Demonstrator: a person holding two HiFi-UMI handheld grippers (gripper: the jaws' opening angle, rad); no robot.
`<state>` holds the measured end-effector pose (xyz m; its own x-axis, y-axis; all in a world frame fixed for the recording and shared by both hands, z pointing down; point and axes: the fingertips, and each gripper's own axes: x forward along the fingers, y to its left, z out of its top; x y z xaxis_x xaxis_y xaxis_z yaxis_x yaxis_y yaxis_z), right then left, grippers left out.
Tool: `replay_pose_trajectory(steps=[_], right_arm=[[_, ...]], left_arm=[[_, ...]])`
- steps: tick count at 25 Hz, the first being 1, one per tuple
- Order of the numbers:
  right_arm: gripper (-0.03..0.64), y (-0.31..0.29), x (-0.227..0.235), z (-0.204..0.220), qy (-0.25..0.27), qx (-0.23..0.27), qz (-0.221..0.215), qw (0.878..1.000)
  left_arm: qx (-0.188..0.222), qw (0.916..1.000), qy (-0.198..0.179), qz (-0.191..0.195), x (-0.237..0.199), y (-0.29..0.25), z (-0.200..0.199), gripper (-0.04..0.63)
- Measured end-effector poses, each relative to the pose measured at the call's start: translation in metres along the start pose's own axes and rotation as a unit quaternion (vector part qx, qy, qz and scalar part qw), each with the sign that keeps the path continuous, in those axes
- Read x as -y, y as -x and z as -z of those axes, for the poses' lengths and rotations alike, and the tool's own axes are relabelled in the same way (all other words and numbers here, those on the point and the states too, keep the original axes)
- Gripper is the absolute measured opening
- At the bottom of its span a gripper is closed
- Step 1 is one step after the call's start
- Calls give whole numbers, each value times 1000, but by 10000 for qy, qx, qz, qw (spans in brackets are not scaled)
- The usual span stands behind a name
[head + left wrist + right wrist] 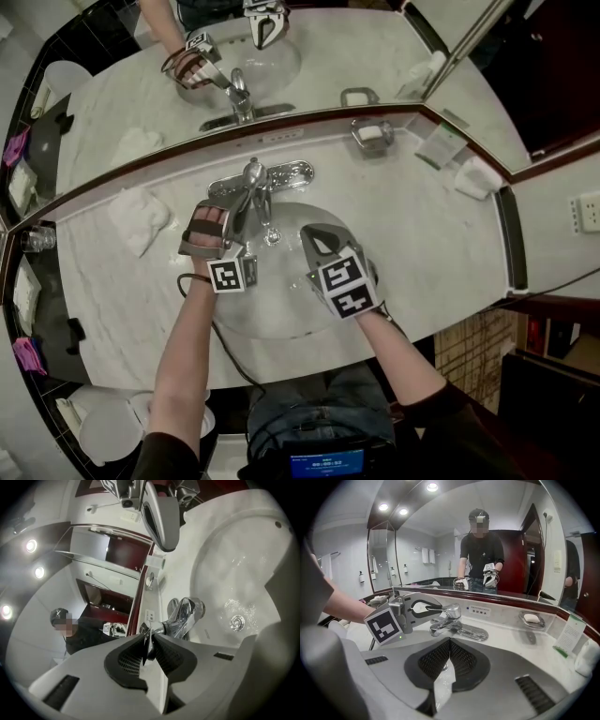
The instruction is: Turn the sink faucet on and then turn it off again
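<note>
We judge the chrome faucet lever [452, 611] stiff and slick; our left tool [149, 641] seems clamped on its end, right tool [449, 644] closed, empty.

Ahead of my right claw [449, 641] a wide wall mirror [440, 541] rises from the pale marble counter [506, 632], with three round lamps [403, 512] glowing high in it and a dark red door [515, 559] reflected off to the right.
</note>
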<state>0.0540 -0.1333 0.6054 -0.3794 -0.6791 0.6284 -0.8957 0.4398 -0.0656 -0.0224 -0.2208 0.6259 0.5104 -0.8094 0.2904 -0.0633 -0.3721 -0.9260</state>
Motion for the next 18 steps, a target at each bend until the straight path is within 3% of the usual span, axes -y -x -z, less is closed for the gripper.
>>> replay_pose_trajectory(steps=[5,8,12,18], right_arm=[[23,1,-2,-4,31,19,-27,10000],[23,5,-1,-8,55,47,-28,10000],[23,17,-6,-16,90,104,-57,9999],[23,46,-23,-27,161,199,-137,9996]], left_arm=[[-38,9998,161,134,0,0,1,66],[-49,9993,201,300,0,5,-1,108],[-158,9982,171,549,-9,32,-1,127],[-444,9970,242,581,-40,89,-12,152]])
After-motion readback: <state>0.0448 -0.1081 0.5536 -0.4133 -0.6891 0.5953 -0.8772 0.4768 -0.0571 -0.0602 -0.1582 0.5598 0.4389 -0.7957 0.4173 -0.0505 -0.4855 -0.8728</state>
